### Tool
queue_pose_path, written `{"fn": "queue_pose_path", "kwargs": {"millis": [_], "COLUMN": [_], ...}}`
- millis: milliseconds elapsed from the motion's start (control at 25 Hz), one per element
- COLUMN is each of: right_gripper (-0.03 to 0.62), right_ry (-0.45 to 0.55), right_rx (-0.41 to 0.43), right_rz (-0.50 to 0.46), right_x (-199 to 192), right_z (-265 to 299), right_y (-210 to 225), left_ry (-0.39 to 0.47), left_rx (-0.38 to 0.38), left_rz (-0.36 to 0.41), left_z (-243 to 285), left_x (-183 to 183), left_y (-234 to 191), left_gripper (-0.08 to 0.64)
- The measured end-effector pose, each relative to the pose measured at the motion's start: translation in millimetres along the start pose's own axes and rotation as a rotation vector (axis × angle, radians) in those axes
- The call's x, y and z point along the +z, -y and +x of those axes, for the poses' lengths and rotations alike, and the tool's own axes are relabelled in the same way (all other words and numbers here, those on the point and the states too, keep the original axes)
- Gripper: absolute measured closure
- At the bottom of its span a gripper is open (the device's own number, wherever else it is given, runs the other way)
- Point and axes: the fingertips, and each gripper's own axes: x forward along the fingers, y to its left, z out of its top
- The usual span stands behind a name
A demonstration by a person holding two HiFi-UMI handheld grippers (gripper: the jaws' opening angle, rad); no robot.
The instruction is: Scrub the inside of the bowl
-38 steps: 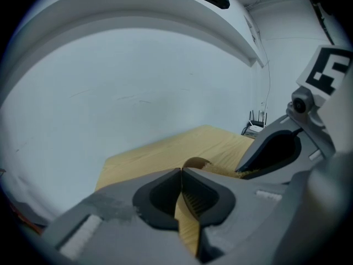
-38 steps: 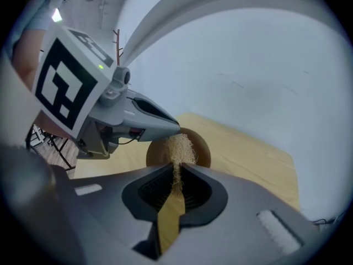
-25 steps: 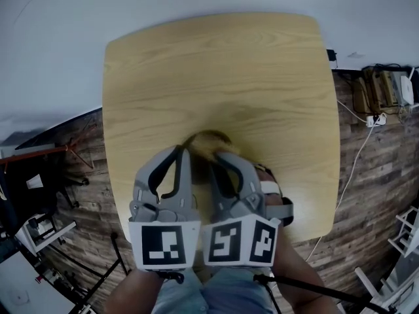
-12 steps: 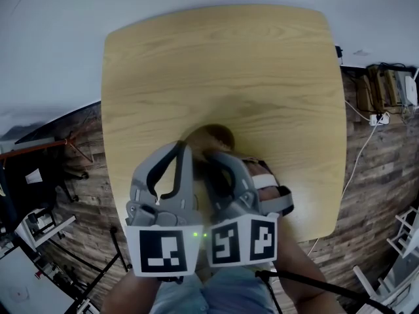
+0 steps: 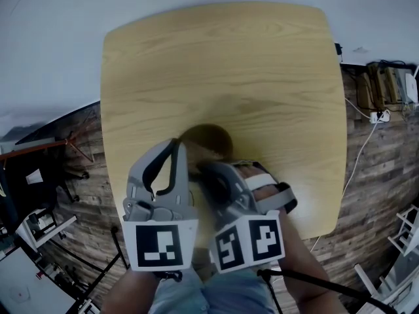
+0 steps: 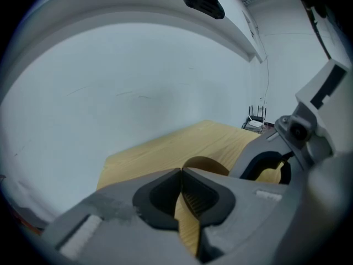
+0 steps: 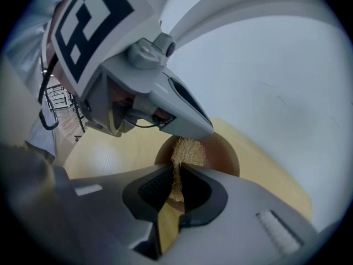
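Steadying the brown bowl near the front edge of the desk with the left hand-held gripper - jaws closed, apparently pinching the bowl's near rim. Clamping a tan fibrous scrubber in the right hand-held gripper, just beside the left one, and pushing the tuft down into the bowl's hollow. Judging by this, working through the scrubbing step itself. Next - probably sweeping the scrubber around the inner wall, pressing firmly while holding the rim steady against sliding.
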Motion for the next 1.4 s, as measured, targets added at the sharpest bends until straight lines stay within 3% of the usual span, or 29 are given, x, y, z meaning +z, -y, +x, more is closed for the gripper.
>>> {"fn": "queue_pose_path", "kwargs": {"millis": [440, 1080, 1200, 1400], "right_gripper": [0.560, 0.560, 0.560, 0.560], "right_ry": [-0.029, -0.176, -0.218, -0.246], "right_rx": [0.075, -0.214, -0.206, -0.146], "right_rz": [-0.020, -0.261, -0.232, -0.077], "right_x": [-5, -11, -21, -32], "right_z": [-20, -30, -22, -19], "right_y": [-5, 52, 51, 35], "left_ry": [-0.013, 0.006, 0.018, 0.048], "left_rx": [0.005, -0.016, -0.020, -0.007], "left_rz": [-0.006, 0.040, 0.053, 0.062], "left_z": [2, 3, 2, 1], "left_x": [-4, 7, 10, 14], "left_y": [2, 9, 12, 16], "left_gripper": [0.529, 0.529, 0.531, 0.531]}}
